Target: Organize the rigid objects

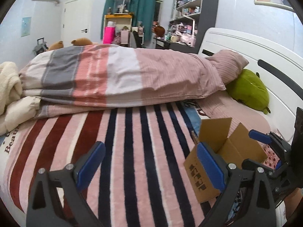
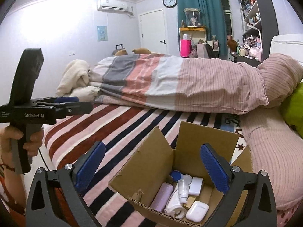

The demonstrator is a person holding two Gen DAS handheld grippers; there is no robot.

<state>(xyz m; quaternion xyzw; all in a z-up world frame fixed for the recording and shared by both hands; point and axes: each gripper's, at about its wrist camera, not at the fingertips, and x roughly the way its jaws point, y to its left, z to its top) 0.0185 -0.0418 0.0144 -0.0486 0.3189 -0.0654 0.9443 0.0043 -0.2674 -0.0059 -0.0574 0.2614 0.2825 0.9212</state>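
Right gripper [image 2: 152, 167] spread wide, empty — cardboard box [image 2: 144, 172] sits at six o'clock beneath; left gripper [image 1: 149, 167] likewise open, box probably at three.

Even indoor light filled both views, cool and slightly dim. In the right wrist view a strong white glare washed out the left wall [image 2: 43, 36]. The folded quilt [image 1: 117, 79] cast a soft shadow onto the striped blanket [image 1: 132, 151]. Fisheye bending curved the walls, and black vignetting cut every corner. Distant shelves [image 1: 187, 5] looked soft and noisy.
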